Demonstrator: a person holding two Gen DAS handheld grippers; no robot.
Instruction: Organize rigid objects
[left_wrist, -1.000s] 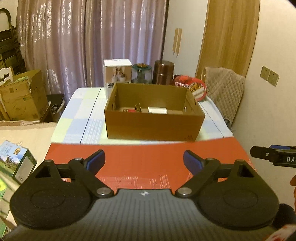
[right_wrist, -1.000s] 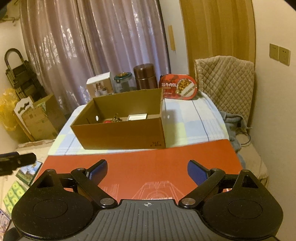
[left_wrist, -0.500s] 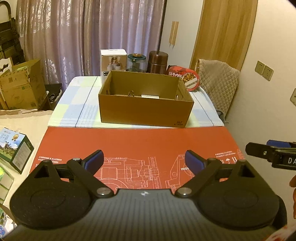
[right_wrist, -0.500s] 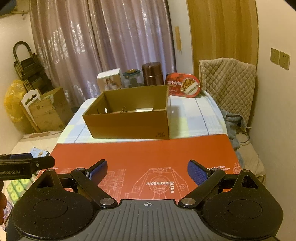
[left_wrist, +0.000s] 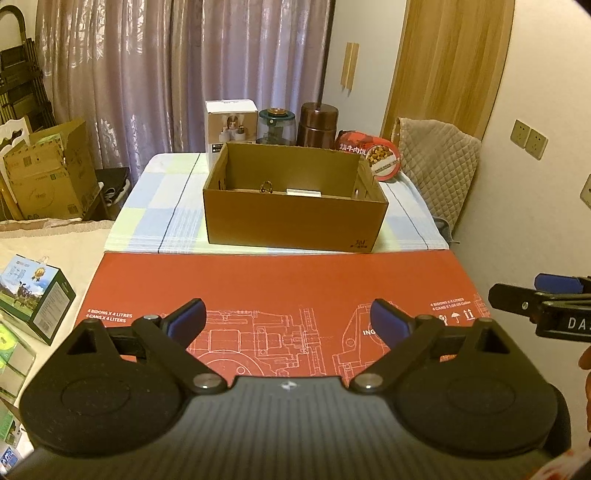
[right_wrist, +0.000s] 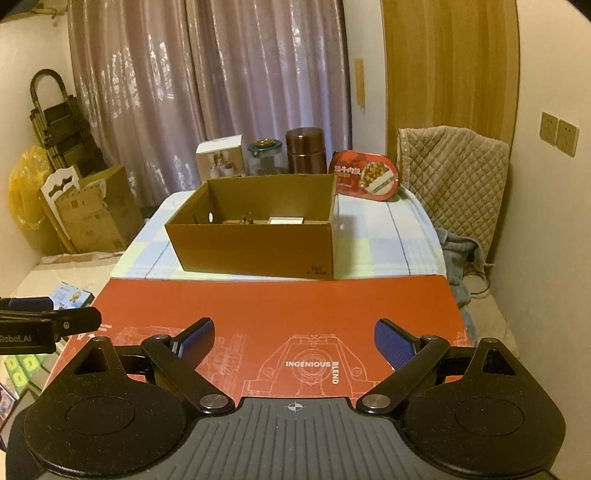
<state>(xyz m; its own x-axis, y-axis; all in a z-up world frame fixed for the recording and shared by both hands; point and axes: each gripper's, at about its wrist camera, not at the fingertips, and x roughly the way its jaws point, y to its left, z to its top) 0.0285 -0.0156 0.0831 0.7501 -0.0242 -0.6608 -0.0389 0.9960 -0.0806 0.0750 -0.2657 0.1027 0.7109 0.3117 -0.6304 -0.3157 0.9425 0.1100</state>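
**Objects waiting beyond an open box, both claws empty**

Objects for sorting are standing at the far end of the table, behind the box. Nearest, the left gripper (left_wrist: 288, 319) and right gripper (right_wrist: 294, 338) are hovering over the red board (left_wrist: 280, 280), each with fingers spread apart and holding nothing. Beyond the board, one cardboard box (left_wrist: 295, 206) is sitting on the checked cloth (left_wrist: 162, 206), with a few small items inside, too small to identify. Behind it, four objects are lining up: one white carton (left_wrist: 231, 127), one glass jar (left_wrist: 277, 125), one brown canister (left_wrist: 317, 123) and one red food tray (left_wrist: 369, 155). Reaching across is likely risking a knock against the box wall, which could shove it into the row; the jar and canister, being tall, could topple.
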